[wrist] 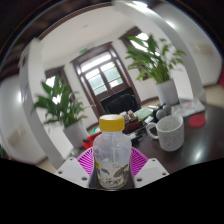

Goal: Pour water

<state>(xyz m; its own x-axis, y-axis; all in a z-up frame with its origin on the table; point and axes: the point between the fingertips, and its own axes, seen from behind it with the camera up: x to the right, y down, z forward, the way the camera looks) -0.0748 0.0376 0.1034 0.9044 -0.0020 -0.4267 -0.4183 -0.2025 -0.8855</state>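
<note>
- Between my jaws (112,172), a yellow-capped bottle (112,155) is standing upright; both pads (88,158) seem to be pressing on it.
- At two o'clock beyond it, a white mug (170,131) is waiting on the tabletop (200,135).
- I am judging it best to carry it level, then tip slowly over the mug's rim.

A window (101,72) with a dark frame was seen in the far wall. A leafy potted plant (62,104) was placed to the left of the window, and a second potted plant (155,58) to its right, in a white pot. A dark chair (120,103) was set below the window.
</note>
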